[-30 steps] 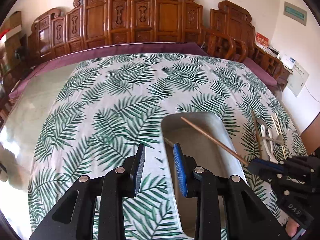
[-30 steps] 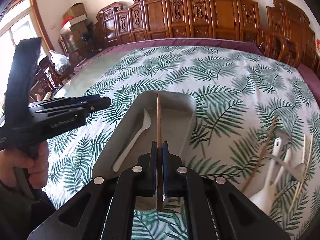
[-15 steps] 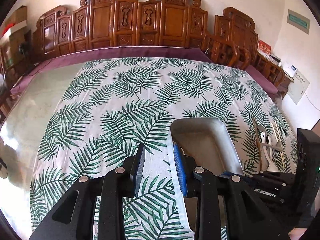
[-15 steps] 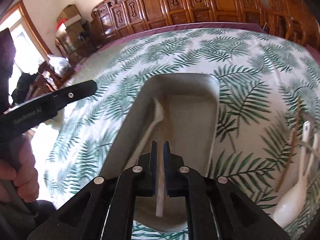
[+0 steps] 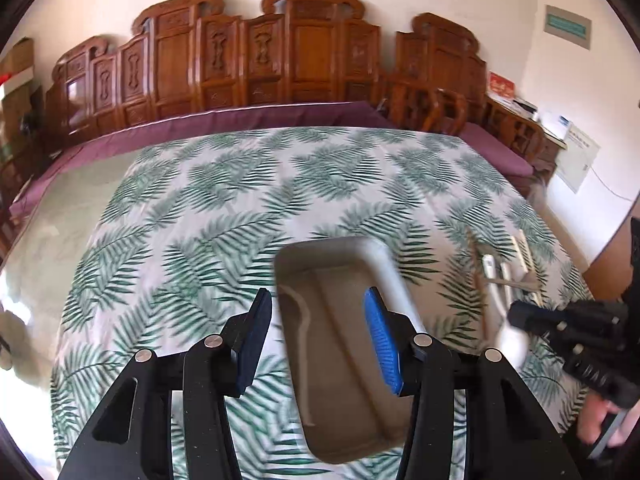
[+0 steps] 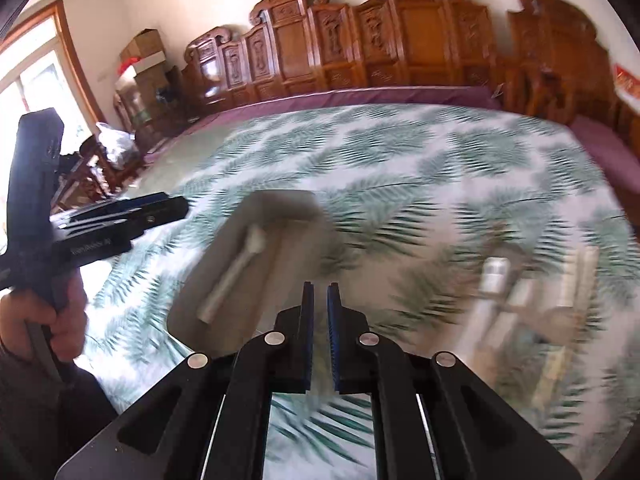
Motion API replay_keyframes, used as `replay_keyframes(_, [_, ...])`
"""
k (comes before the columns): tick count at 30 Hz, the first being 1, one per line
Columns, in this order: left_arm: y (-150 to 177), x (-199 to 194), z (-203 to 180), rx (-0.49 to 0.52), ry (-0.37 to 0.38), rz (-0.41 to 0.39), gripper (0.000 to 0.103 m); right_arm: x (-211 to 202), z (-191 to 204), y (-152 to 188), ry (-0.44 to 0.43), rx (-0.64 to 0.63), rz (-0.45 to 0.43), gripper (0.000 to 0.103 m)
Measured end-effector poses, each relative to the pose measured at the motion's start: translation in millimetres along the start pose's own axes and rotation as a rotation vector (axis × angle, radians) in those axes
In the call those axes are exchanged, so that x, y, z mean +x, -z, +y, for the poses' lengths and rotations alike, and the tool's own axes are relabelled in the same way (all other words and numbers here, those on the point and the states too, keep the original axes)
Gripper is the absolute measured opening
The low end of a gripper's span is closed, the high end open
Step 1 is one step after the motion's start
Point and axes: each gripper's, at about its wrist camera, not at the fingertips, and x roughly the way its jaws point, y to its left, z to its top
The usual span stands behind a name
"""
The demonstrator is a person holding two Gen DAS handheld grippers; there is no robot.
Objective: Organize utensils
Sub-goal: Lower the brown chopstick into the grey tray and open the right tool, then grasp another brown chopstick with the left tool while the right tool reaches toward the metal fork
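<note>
A grey oblong tray [image 5: 384, 276] [image 6: 288, 204] lies on the palm-leaf tablecloth. A white spoon [image 6: 236, 268] lies in it; the spoon [image 5: 298, 312] also shows in the left wrist view. My left gripper [image 5: 316, 344] is open and empty, hovering over the tray's near left part. My right gripper [image 6: 319, 336] has its jaws a small gap apart with nothing between them, just right of the tray's near end; it shows in the left wrist view [image 5: 520, 316]. A loose pile of white spoons and wooden chopsticks [image 5: 504, 276] [image 6: 520, 288] lies right of the tray, blurred.
The table has a palm-leaf cloth [image 5: 248, 200] with bare glass [image 5: 48, 232] at its left. Carved wooden chairs [image 5: 280, 56] line the far edge. The left gripper and hand [image 6: 60, 232] show at the left of the right wrist view.
My right gripper let the chopstick go into the tray, opened slightly and drew back to the right. My left gripper opened wider. Both views are motion-blurred.
</note>
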Motion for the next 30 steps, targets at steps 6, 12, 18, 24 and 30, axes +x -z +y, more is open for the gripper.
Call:
replay_keyframes(6, [2, -3, -55, 0.080, 0.035, -0.008, 0.045, -39, -61, 18, 0.125, -0.026, 0.004, 0.018])
replay_keyframes(12, [11, 7, -101, 0.129, 0.066, 0.012, 0.054, -59, -110, 39, 0.169, 0.018, 0.000, 0.020])
replay_keyframes(18, [19, 34, -142, 0.170, 0.111, 0.072, 0.055, -64, -131, 54, 0.175, 0.062, -0.007, 0.024])
replay_keyframes(24, [25, 73, -172, 0.206, 0.129, 0.150, 0.055, -56, -146, 61, 0.195, 0.061, 0.019, 0.024])
replay_keyframes(30, [20, 119, -185, 0.188, 0.157, 0.236, 0.046, -57, -156, 61, 0.201, 0.078, 0.015, 0.024])
